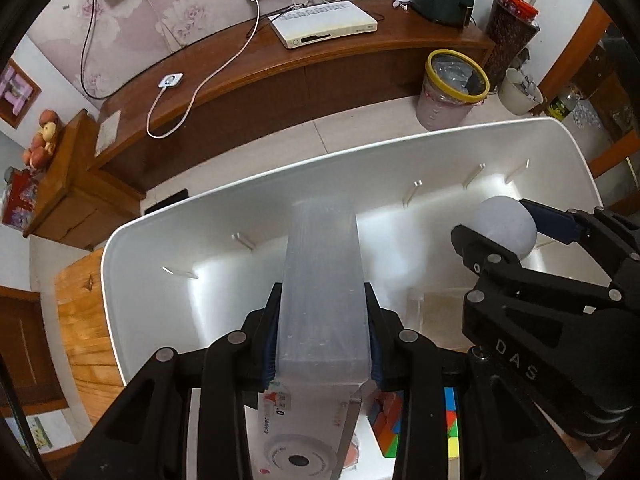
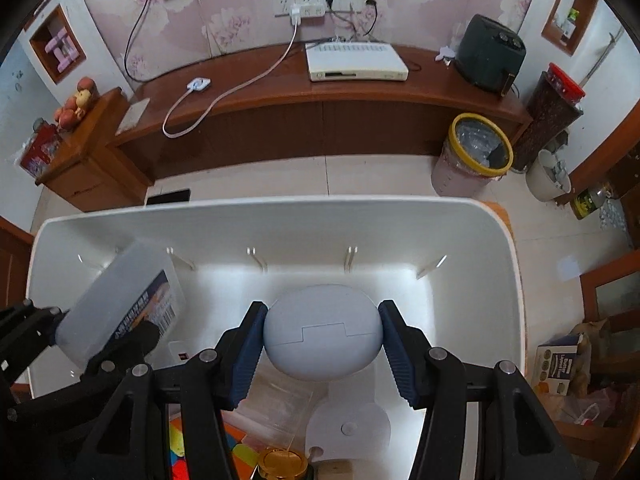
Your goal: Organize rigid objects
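My left gripper [image 1: 323, 336] is shut on a long translucent plastic box [image 1: 323, 288] and holds it inside the white storage bin [image 1: 248, 184]. From the right wrist view the same translucent box [image 2: 116, 304] shows a printed label and tilts at the bin's left side. My right gripper [image 2: 322, 340] is shut on a pale egg-shaped case [image 2: 322, 330] with a lid seam, over the bin's [image 2: 256, 208] middle. That case [image 1: 506, 224] also appears at the right of the left wrist view. Below lie a coloured puzzle cube [image 1: 451, 420], a gold lid [image 2: 282, 462] and a white round device [image 2: 348, 426].
The bin stands on a wooden table [image 1: 80, 320]. Beyond it are a tiled floor, a long wooden cabinet [image 2: 320, 96] with a white set-top box [image 2: 356, 64], a yellow-rimmed waste bucket [image 2: 474, 156] and a dark appliance [image 2: 490, 52]. Boxes and bags [image 2: 560, 364] lie at the right.
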Available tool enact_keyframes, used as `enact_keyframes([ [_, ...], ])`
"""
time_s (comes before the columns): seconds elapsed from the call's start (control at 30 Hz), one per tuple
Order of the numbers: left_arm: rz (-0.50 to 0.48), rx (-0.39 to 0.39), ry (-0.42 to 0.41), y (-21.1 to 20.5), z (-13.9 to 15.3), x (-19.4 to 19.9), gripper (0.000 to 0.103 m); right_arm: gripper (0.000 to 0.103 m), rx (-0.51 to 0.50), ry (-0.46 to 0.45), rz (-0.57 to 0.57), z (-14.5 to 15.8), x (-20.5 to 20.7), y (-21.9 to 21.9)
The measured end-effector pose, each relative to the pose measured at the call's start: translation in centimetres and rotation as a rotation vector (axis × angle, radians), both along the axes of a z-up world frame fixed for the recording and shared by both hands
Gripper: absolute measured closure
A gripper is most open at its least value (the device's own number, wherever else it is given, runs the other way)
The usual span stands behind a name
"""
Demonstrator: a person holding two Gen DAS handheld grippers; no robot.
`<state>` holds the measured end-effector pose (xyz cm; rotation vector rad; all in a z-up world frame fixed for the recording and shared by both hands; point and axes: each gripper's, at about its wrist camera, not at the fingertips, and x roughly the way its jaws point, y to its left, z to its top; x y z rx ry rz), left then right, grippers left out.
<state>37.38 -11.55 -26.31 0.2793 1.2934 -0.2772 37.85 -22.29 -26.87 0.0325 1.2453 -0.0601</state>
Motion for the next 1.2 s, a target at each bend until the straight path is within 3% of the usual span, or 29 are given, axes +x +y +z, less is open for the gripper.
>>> enact_keyframes([
  [0.2, -0.007, 0.0, 0.0, 0.3, 0.7, -0.8, 0.052, 0.045, -0.023, 0.044, 0.002, -0.4, -0.6, 0.1],
  [0.3, 0.002, -0.019, -0.002, 1.1, 1.6, -1.4, 0.03, 0.045, -0.026, 0.035, -0.002, 0.2, -1.3, -0.2],
  [0.37, 0.0, -0.05, 0.001, 1.5, 2.3, -1.7, 0.007, 0.045, -0.017, 0.028, -0.009, 0.8, -1.8, -0.6],
  [0.4, -0.001, -0.065, 0.004, 1.7, 2.6, -1.9, 0.003, 0.045, -0.008, 0.024, -0.012, 1.0, -1.8, -0.9],
  [0.43, 0.0, -0.077, -0.002, 2.0, 3.0, -2.2, 0.002, 0.042, 0.007, 0.017, -0.017, 1.3, -1.9, -1.1],
  [0.5, -0.007, -0.085, -0.018, 2.3, 4.0, -2.9, 0.002, 0.028, 0.043, -0.015, -0.033, 2.4, -2.4, -1.5],
  [0.53, -0.009, -0.086, -0.023, 2.4, 4.4, -3.1, 0.002, 0.027, 0.056, -0.037, -0.039, 3.1, -2.6, -1.6],
  [0.6, -0.013, -0.09, -0.035, 2.7, 5.3, -4.0, 0.002, 0.026, 0.068, -0.082, -0.047, 4.6, -3.2, -1.6],
  [0.9, -0.03, -0.135, -0.073, 4.8, 9.9, -8.3, 0.002, 0.026, 0.066, -0.125, -0.051, 8.7, -6.9, -0.2],
  [1.2, 0.005, -0.153, -0.168, 8.1, 16.6, -15.3, 0.002, 0.026, 0.104, -0.194, -0.016, 13.8, -14.5, 1.9],
])
